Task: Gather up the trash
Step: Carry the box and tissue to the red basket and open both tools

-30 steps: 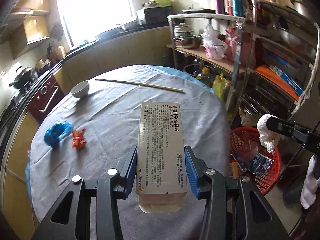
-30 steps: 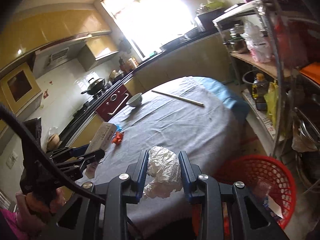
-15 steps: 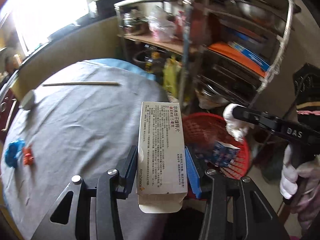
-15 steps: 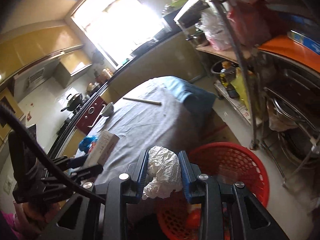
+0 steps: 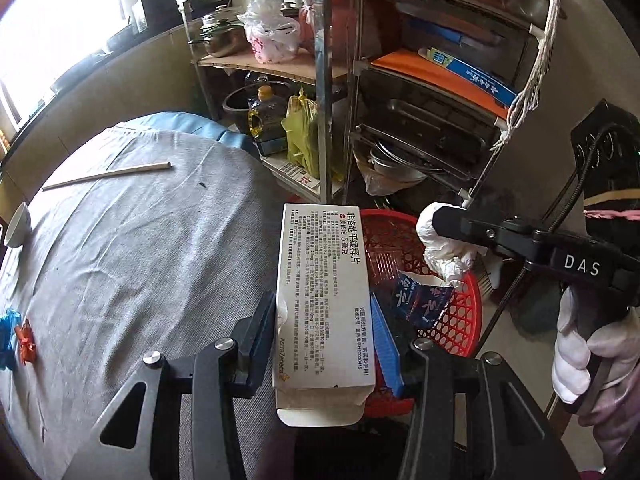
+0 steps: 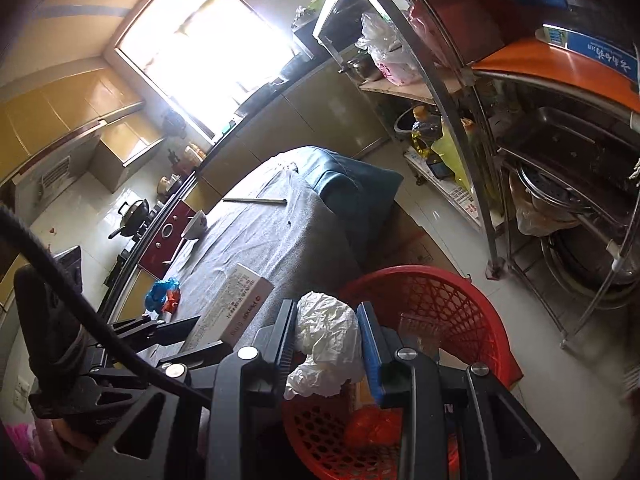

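Kitchen clutter fills the background: a metal rack [image 5: 352,80] stacked with pots, trays and bags stands beside a round table [image 5: 140,248] covered in grey cloth. On the cloth lie a chopstick [image 5: 108,176] toward the far side, a white bowl [image 5: 16,226] at the left edge, and a blue wrapper [image 5: 6,332] touching an orange wrapper [image 5: 26,346] near the left rim.

On the floor between table and rack sits a red basket [image 5: 460,320] of open mesh, with a dark blue packet [image 5: 420,298] already lying inside.

The left gripper [image 5: 324,328] is clamped on a white box [image 5: 324,300] printed with black text, its blue pads pressing both long sides. The box points away from the camera, its far end over the table edge and the near rim of the basket.

The right gripper [image 6: 326,340] is clamped on a crumpled white tissue [image 6: 328,340], which bulges out between the pads. It hangs above the basket [image 6: 440,304], over the rim nearest the table. In the left wrist view the tissue [image 5: 444,248] shows at the tip of that gripper [image 5: 448,224], above the basket's far side, with a white-gloved hand [image 5: 580,352] on the handle.
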Demonstrator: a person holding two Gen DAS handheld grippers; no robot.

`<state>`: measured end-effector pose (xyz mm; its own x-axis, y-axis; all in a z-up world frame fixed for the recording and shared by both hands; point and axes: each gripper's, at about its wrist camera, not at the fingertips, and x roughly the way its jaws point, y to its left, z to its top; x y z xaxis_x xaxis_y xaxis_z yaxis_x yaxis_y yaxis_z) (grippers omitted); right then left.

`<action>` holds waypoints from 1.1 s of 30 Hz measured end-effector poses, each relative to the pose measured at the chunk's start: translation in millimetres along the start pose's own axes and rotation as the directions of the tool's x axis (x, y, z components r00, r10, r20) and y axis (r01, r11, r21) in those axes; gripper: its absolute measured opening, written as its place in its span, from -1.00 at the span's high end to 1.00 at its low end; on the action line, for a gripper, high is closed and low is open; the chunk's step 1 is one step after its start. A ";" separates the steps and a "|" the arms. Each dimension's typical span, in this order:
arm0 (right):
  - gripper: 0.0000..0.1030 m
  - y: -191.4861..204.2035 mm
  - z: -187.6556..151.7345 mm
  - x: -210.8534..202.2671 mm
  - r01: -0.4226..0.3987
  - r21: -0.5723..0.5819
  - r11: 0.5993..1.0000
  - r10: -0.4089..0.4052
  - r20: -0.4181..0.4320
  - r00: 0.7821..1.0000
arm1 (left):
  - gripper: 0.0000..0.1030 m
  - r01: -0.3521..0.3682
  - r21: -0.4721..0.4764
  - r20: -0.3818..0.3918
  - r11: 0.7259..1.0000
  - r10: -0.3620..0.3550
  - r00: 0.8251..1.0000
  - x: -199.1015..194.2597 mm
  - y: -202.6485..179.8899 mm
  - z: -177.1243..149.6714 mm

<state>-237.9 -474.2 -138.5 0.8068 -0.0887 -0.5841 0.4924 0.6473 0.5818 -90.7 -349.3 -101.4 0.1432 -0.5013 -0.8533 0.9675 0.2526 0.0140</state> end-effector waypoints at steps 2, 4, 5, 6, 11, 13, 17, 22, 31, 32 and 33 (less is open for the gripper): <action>0.35 -1.9 0.1 2.5 -0.004 0.012 1.000 0.004 -0.011 1.000 | 0.06 -0.008 0.013 -0.002 1.000 0.008 1.000 2.2 -2.0 0.4; 0.35 -4.0 1.2 5.4 -0.004 0.025 1.000 0.004 -0.018 1.000 | 0.06 -0.011 0.020 -0.005 1.000 0.011 1.000 4.4 -3.2 0.9; 0.35 -5.0 1.5 6.6 -0.002 0.030 1.000 0.003 -0.022 1.000 | 0.06 -0.011 0.021 -0.007 1.000 0.011 1.000 4.4 -2.7 0.4; 0.35 -6.0 1.8 8.0 -0.002 0.035 0.999 0.003 -0.027 1.000 | 0.06 -0.012 0.021 -0.009 1.000 0.012 1.000 5.2 -2.4 0.3; 0.30 -6.7 1.6 10.4 -0.002 0.043 0.999 0.003 -0.028 1.000 | 0.05 -0.023 0.022 -0.011 0.999 0.024 1.000 6.0 0.4 -1.2; 0.30 -4.9 1.5 11.1 -0.001 0.038 0.999 0.002 -0.029 1.000 | 0.03 -0.036 0.028 -0.008 0.999 0.036 0.999 5.6 0.7 -2.2; 0.30 0.9 0.9 12.8 -0.005 0.028 1.000 0.006 -0.033 0.999 | -0.04 -0.058 0.031 0.002 0.998 0.058 0.998 2.9 2.5 -4.2; 0.30 10.3 1.8 16.0 -0.013 0.011 1.000 0.014 -0.040 0.999 | -0.07 -0.080 0.027 0.015 0.996 0.080 0.997 -1.2 7.8 -7.7; 0.28 22.6 2.7 20.2 0.002 0.007 1.000 -0.002 -0.062 0.998 | -0.12 -0.080 -0.012 0.019 0.997 0.080 0.997 -6.7 23.1 -15.8; 0.28 23.4 2.9 20.6 0.004 0.009 1.000 -0.003 -0.063 0.998 | -0.13 -0.079 -0.016 0.020 0.997 0.079 0.997 -7.5 24.5 -16.8; 0.28 24.8 3.0 20.7 0.005 0.009 1.000 -0.004 -0.064 0.998 | -0.14 -0.078 -0.019 0.021 0.997 0.078 0.997 -8.5 25.7 -17.9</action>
<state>-208.0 -462.3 -134.4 0.7825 -0.0430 -0.6212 0.4988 0.6404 0.5840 -70.8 -323.7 -103.1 0.2228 -0.4977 -0.8383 0.9492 0.3068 0.0702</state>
